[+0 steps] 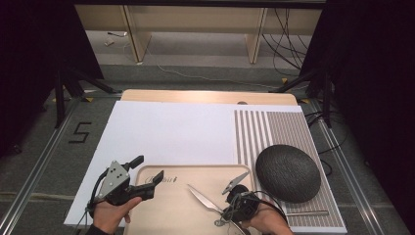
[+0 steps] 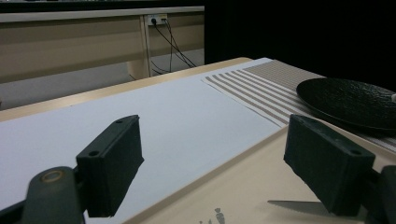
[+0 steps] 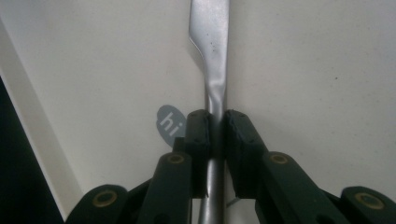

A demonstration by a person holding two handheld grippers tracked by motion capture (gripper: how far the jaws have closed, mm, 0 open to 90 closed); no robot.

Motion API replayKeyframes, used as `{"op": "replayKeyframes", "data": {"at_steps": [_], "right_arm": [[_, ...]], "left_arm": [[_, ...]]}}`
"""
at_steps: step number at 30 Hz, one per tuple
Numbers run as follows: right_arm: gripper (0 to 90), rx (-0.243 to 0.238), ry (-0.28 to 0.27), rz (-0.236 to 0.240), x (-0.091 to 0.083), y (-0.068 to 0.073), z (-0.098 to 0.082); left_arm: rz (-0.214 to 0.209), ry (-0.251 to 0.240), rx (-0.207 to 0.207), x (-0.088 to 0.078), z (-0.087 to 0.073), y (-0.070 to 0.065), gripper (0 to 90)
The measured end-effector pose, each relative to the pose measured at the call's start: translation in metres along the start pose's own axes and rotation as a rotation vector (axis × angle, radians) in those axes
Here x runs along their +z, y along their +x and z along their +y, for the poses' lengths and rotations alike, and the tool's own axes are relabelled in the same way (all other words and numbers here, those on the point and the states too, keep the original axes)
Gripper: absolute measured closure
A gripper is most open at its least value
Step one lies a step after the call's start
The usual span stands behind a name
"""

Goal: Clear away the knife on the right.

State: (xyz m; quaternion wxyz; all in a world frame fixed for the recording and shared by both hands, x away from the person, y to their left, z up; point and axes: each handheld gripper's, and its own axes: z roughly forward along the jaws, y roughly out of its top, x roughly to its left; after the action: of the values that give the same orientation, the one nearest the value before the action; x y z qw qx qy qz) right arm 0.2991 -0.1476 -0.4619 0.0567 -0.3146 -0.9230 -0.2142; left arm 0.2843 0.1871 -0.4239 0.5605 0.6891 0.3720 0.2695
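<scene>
A wooden table [image 1: 210,96] carries a white sheet [image 1: 166,132], a striped mat [image 1: 279,129] toward three o'clock and a beige tray [image 1: 171,205] at six. A black dish [image 1: 288,172] sits on the mat. Grey floor, cables and dark curtains surround it. The left gripper [image 1: 145,176] hovers at seven o'clock, jaws wide apart. The right gripper [image 3: 215,128] clamps a butter knife [image 3: 212,42] over the tray.

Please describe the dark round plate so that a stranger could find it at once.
Find the striped mat on the table's right side. The plate lies on its near half, beside the beige tray. It is the one black, round, rough-textured thing there.
</scene>
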Motion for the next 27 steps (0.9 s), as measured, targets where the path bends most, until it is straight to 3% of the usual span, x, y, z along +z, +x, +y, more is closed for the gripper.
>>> {"op": "replayKeyframes", "data": {"at_steps": [10,12,13,16,17,19,23,27], "right_arm": [[77.0,0.002,0.008,0.004,-0.001,0.002,0.001],[73.8,-0.005,-0.021,0.004,-0.004,0.002,0.002],[69.9,-0.023,-0.068,0.002,-0.009,0.003,0.005],[69.4,-0.035,-0.112,0.008,-0.01,0.006,0.007],[69.9,-0.088,-0.128,-0.011,-0.007,0.012,0.01],[70.5,-0.108,-0.124,-0.022,-0.003,0.015,0.012],[77.5,-0.226,-0.1,-0.067,0.009,0.03,0.018],[84.5,-0.283,-0.063,-0.089,0.017,0.04,0.02]], "left_arm": [[0.001,0.001,0.001,0.0,0.0,0.0,18.5],[0.0,0.001,0.0,0.001,0.0,0.0,18.5],[0.0,0.003,0.001,0.001,0.0,0.0,18.5],[-0.001,0.003,0.001,0.001,0.0,-0.001,18.5],[-0.002,0.004,0.002,0.001,0.0,-0.001,18.5],[-0.001,0.004,0.002,0.001,0.0,-0.001,18.5],[0.0,0.003,0.002,0.001,0.0,0.0,18.5],[0.0,0.003,0.002,0.001,-0.001,0.0,18.5]]}}
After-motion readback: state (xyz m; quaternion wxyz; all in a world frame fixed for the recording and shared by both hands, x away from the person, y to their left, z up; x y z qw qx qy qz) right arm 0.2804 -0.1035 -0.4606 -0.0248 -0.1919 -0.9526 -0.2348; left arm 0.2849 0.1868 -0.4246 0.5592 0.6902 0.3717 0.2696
